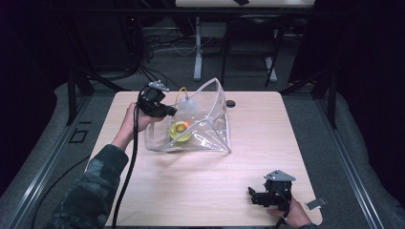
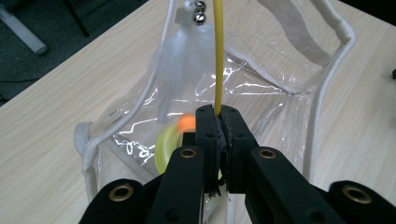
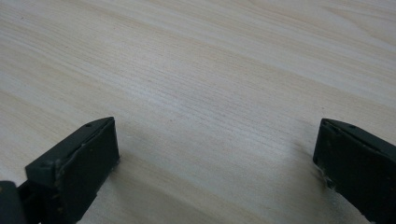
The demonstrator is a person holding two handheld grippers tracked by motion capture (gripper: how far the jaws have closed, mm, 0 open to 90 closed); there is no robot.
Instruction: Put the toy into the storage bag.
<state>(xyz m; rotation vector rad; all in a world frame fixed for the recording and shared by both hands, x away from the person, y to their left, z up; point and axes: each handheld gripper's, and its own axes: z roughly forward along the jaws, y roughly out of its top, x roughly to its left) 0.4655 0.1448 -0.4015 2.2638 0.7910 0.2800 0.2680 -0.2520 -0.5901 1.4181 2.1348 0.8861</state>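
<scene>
Left claw [image 2: 219,122] clamped, right claw [image 3: 215,154] agape

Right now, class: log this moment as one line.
left gripper: shut on yellow rod | clear bag: open | right gripper: open, on table

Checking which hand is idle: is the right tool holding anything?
No. In the right gripper view the right tool has its jaws wide apart over bare table, with nothing between them.
</scene>
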